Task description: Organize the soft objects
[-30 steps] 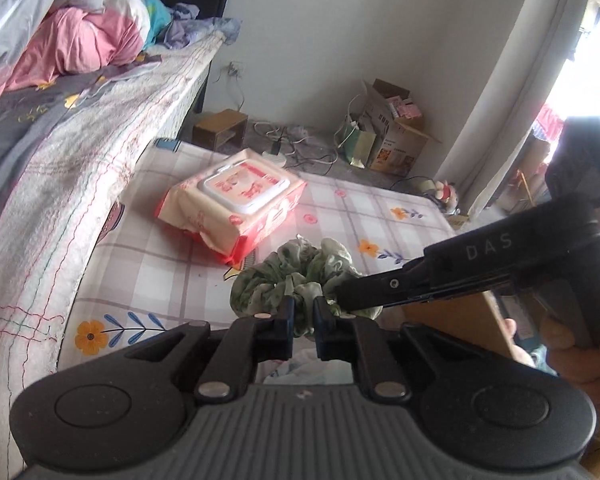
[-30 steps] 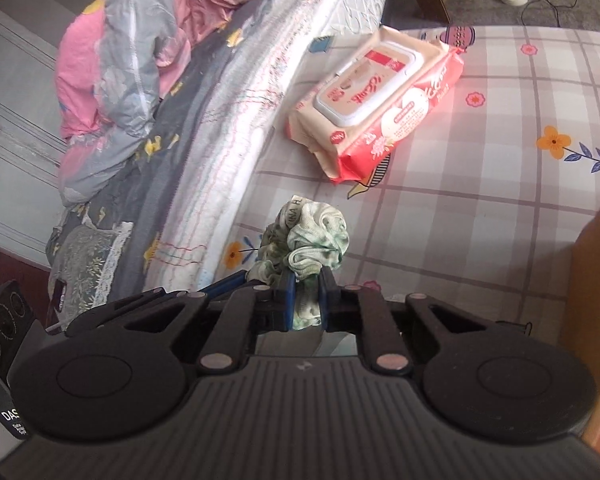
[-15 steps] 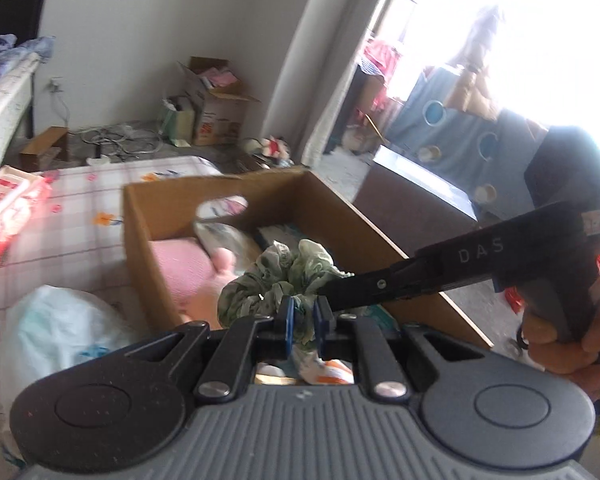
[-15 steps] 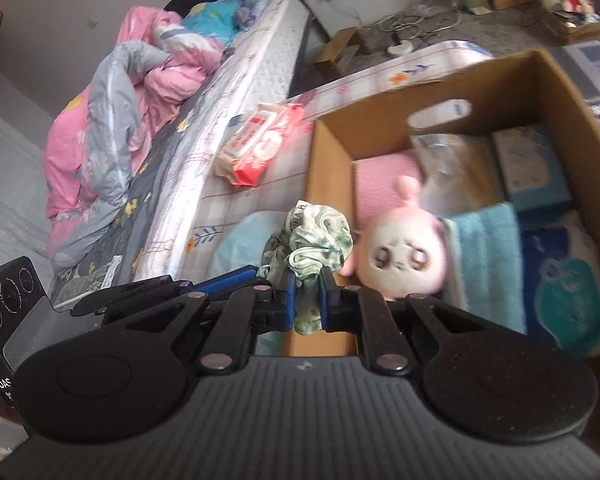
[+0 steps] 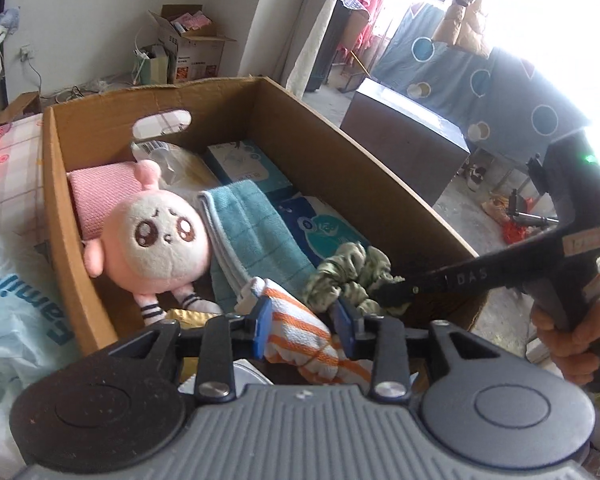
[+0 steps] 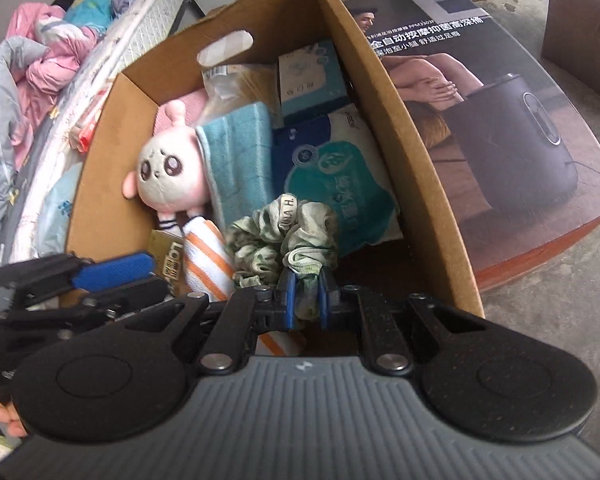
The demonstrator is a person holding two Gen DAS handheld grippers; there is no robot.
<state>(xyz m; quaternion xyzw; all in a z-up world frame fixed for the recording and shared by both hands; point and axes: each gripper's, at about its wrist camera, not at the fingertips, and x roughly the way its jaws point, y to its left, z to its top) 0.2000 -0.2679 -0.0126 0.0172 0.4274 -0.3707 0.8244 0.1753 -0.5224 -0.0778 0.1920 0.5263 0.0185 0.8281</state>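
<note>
Here, left to right: left gripper (image 5: 302, 318), jaws opening, clear of the green scrunchie (image 6: 286, 236); the scrunchie hangs over the cardboard box (image 6: 404, 92), ahead of the right gripper (image 6: 305, 298), which pinches its near edge.

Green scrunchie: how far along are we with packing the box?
Done: the plush doll, teal towel and striped cloth lie in the cardboard box. In hand: the right gripper pinches the green scrunchie above the box; the left gripper is opening, clear of it. Left: dropping the scrunchie in.
</note>
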